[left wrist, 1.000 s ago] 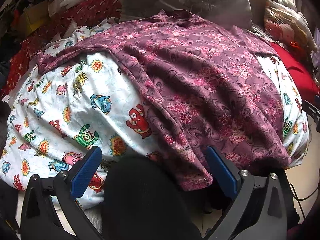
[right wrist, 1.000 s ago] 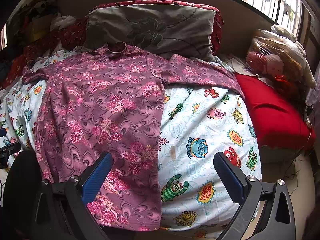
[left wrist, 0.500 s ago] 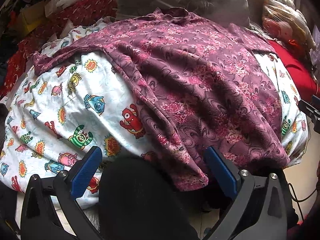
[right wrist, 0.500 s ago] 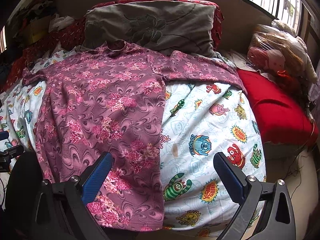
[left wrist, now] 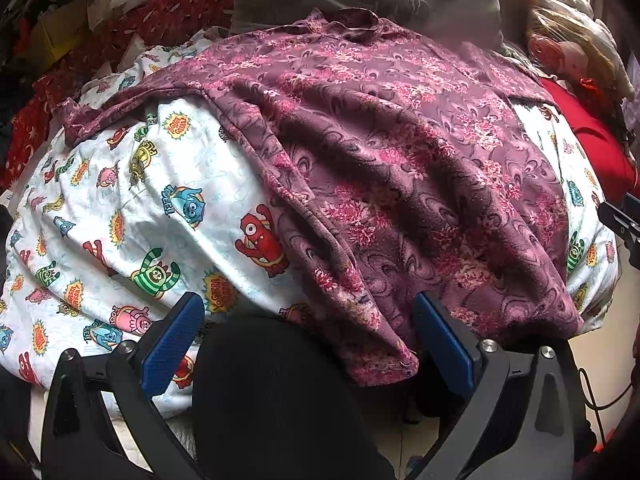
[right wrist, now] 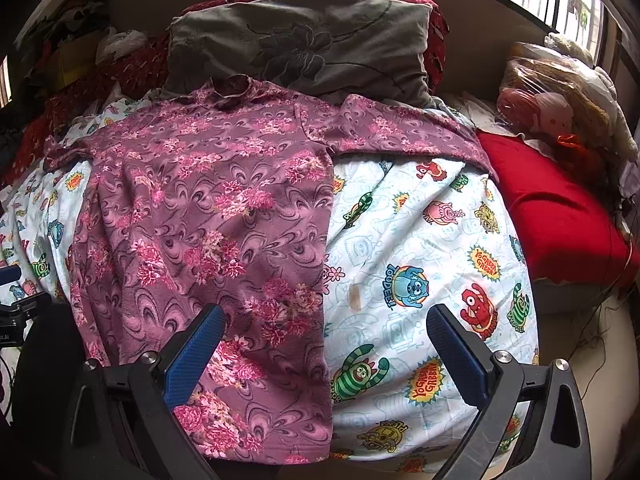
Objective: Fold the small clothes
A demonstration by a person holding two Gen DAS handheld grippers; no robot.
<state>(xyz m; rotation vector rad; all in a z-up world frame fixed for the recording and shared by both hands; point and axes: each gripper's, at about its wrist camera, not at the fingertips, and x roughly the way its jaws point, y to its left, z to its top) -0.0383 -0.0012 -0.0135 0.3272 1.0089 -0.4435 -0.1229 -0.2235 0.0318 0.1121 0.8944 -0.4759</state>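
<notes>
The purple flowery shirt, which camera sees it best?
The right wrist view: the purple flowery shirt lies spread flat, collar, hem and one sleeve all visible. The left wrist view shows it from the side, rumpled, its lower edge hanging off the bed.

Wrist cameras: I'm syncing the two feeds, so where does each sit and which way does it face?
Left wrist: behind the open left gripper, low at the bed's foot, facing the purple top's hem; a dark shape sits between the fingers.
Right wrist: behind the open right gripper, higher, looking along the bed toward the grey pillow.
Shared: top, cartoon sheet, pillow, red cushion.
</notes>
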